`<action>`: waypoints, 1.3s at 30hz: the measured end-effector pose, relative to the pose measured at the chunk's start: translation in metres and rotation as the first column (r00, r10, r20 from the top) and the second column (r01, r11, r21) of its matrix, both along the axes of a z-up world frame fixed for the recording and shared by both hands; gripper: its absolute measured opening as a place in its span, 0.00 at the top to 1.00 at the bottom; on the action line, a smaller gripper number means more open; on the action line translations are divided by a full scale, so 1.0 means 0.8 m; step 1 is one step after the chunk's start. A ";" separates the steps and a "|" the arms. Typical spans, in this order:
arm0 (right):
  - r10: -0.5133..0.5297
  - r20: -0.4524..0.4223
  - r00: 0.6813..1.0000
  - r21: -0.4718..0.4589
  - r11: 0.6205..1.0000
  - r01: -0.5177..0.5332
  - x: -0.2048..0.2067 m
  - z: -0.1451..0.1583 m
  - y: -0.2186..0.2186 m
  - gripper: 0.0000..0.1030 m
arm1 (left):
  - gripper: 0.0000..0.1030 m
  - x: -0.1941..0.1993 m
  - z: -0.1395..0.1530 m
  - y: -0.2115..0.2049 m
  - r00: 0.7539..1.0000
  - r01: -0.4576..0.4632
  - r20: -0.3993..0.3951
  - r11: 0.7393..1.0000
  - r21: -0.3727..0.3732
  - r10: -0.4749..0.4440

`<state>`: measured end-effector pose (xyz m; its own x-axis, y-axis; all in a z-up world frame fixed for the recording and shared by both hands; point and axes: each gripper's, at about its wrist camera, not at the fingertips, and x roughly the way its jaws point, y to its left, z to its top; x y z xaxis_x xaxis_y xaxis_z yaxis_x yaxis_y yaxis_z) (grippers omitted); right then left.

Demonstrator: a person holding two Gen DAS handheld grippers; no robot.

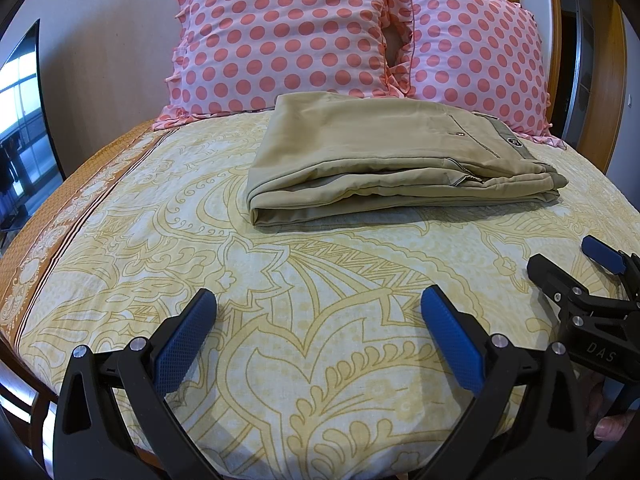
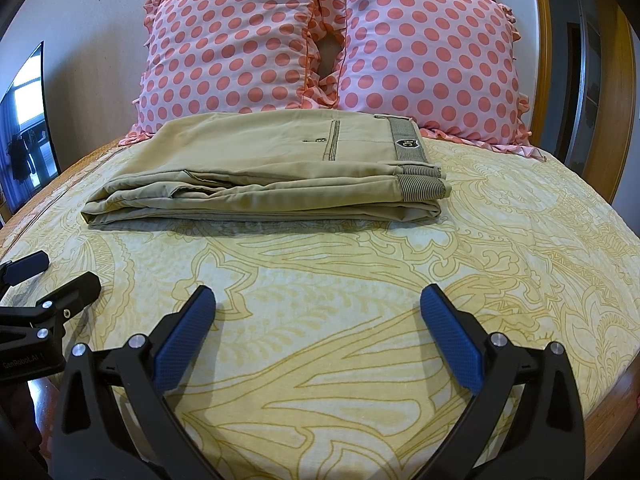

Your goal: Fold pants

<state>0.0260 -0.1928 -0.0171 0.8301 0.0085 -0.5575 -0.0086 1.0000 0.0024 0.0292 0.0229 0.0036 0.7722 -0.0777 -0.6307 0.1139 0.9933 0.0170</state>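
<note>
In the left wrist view the left gripper point(image 1: 318, 312) fills the lower part of the frame, its blue-padded fingers point(image 1: 182, 344) spread wide apart with nothing between them but the bedsheet point(image 1: 280, 280). The right wrist view shows the same of the right gripper point(image 2: 318, 312): fingers point(image 2: 454, 340) wide open, empty, over the yellow patterned sheet.

Each gripper shows in the other's camera. The right gripper sits at the right edge of the left view, fingers parted; the left gripper sits at the left edge of the right view, also parted.

Beyond the fingers, well apart from both grippers, the tan pants point(image 1: 384, 156) lie folded into a flat stack on the bed. They sit right of center in the upper middle of the left view and left of center in the right view point(image 2: 272, 172). The striped waistband point(image 2: 408, 144) is at the right end of the stack, with a button pocket point(image 2: 334, 140) facing up.

Just behind the pants, two pink polka-dot pillows point(image 2: 332, 48) stand side by side along the top of the frame. A dark screen point(image 1: 24, 120) shows at the left edge.
</note>
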 end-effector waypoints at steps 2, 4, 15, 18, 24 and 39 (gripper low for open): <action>0.000 0.000 1.000 0.000 1.000 0.000 0.000 0.000 0.000 0.02 | 0.01 0.000 0.000 0.000 1.000 0.000 0.000 1.000 0.001 0.000; 0.000 0.000 1.000 0.000 1.000 0.000 0.000 0.000 0.000 0.02 | 0.01 0.000 0.000 -0.001 1.000 -0.001 0.000 1.000 0.000 0.001; 0.000 0.002 1.000 0.000 1.000 0.000 0.000 0.000 0.000 0.02 | 0.01 0.000 0.000 0.000 1.000 0.001 0.006 1.000 -0.002 -0.001; 0.000 0.002 1.000 0.000 1.000 0.000 0.000 0.000 0.000 0.02 | 0.01 0.001 0.001 -0.001 1.000 0.001 0.008 1.000 -0.001 -0.001; -0.001 0.002 1.000 0.000 1.000 0.001 0.000 -0.001 0.000 0.02 | 0.01 0.001 0.001 -0.001 1.000 0.001 0.011 1.000 -0.003 -0.001; -0.002 0.003 1.000 0.000 1.000 0.002 0.000 -0.001 0.001 0.02 | 0.01 0.001 0.001 -0.001 1.000 -0.001 0.008 1.000 -0.002 0.001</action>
<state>0.0259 -0.1920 -0.0178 0.8319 0.0065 -0.5549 -0.0062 1.0000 0.0024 0.0302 0.0219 0.0040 0.7773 -0.0786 -0.6242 0.1131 0.9935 0.0157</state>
